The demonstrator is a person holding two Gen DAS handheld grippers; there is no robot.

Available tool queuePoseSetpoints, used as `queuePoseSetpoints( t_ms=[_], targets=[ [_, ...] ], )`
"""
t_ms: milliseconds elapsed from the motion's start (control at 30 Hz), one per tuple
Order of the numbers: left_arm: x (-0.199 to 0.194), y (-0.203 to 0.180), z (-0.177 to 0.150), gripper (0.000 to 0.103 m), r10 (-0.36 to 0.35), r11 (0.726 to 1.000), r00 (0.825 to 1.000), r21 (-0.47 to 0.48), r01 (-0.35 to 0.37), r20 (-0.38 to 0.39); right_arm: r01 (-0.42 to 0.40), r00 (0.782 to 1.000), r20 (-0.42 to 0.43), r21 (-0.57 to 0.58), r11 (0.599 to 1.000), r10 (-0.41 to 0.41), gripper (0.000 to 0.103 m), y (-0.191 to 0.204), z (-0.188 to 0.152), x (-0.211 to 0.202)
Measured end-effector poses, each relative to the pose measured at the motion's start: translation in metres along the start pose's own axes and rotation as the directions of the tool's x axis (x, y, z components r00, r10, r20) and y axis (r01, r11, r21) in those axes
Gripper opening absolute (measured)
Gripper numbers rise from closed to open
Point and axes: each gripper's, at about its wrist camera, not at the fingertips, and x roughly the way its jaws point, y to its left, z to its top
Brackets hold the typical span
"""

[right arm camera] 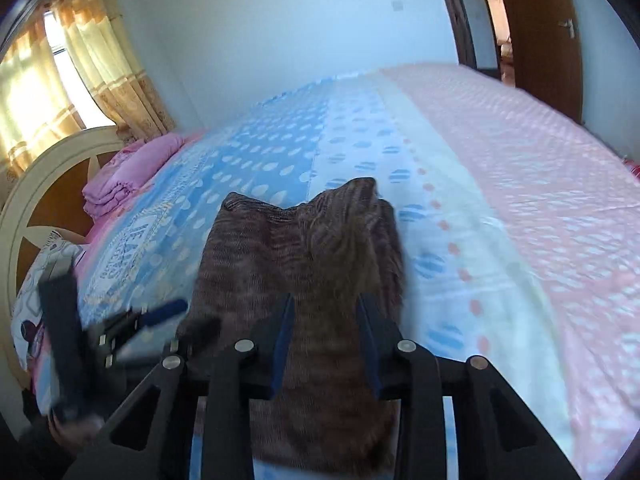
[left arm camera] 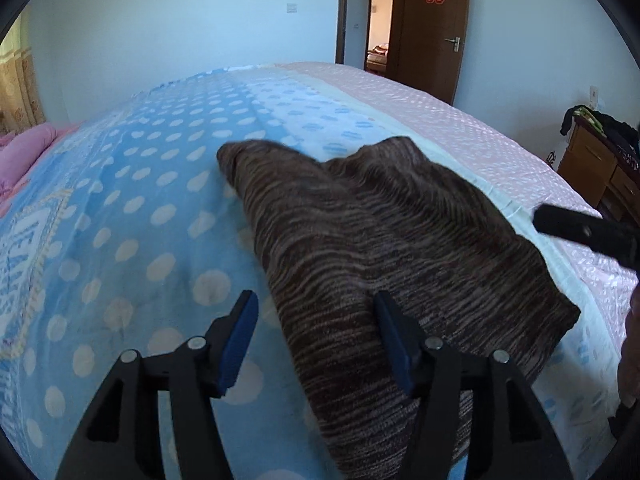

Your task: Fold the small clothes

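Observation:
A brown striped knit garment (left arm camera: 384, 248) lies on the bed, two pointed ends toward the far side. It also shows in the right wrist view (right arm camera: 296, 264). My left gripper (left arm camera: 314, 300) is open over the garment's left edge, one finger above the blanket, the other above the cloth. My right gripper (right arm camera: 324, 304) is open just above the garment's near part, its jaws apart with cloth showing between them. The left gripper shows blurred at the left of the right wrist view (right arm camera: 160, 312). The right gripper's body shows at the right edge of the left wrist view (left arm camera: 588, 232).
The bed carries a blue polka-dot blanket (left arm camera: 132, 232) and a pink cover (right arm camera: 540, 184) on the right. Folded pink bedding (right arm camera: 132, 172) lies by the headboard (right arm camera: 44, 184). A wooden cabinet (left arm camera: 596, 168) with dark clothes stands at the right. A brown door (left arm camera: 432, 28) is behind.

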Motion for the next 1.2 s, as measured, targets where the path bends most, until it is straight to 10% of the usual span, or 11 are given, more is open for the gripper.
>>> queuePoseSetpoints(
  t_ms=[167,433,633,733,933,1100,1200],
  targets=[
    [0.012,0.01,-0.011,0.073,-0.003,0.998,1.0,-0.058,0.002,-0.023,0.123,0.982,-0.151,0.041,0.992,-0.115,0.004,-0.022,0.01,0.066],
    [0.009,0.029,-0.02,0.09,-0.04,0.988,0.999,-0.152,0.037,-0.015,0.289,0.953,-0.086,-0.027,0.957,-0.291,0.007,-0.011,0.02,0.034],
    [0.013,0.033,-0.021,0.092,-0.069,0.983,0.997,-0.169,0.064,-0.024,0.101,0.988,-0.099,-0.151,0.983,-0.117,0.018,0.029,0.057,0.067],
    [0.012,0.032,-0.022,0.092,-0.07,0.984,0.997,-0.169,0.065,-0.023,0.185,0.949,-0.229,-0.149,0.971,-0.216,0.019,0.012,0.062,0.127],
    [0.01,0.034,-0.026,0.092,-0.093,0.98,0.995,-0.178,0.088,-0.02,0.238,0.947,-0.166,-0.22,0.946,-0.276,0.023,0.041,0.075,0.121],
    [0.009,0.036,-0.028,0.094,-0.118,0.976,0.993,-0.188,0.114,-0.011,-0.02,0.982,-0.182,-0.378,0.925,-0.053,0.023,0.116,0.062,0.111],
    [0.009,0.035,-0.028,0.095,-0.119,0.976,0.993,-0.185,0.115,-0.012,0.03,0.968,-0.205,-0.484,0.875,-0.147,0.023,0.141,0.053,0.143]
  ],
)
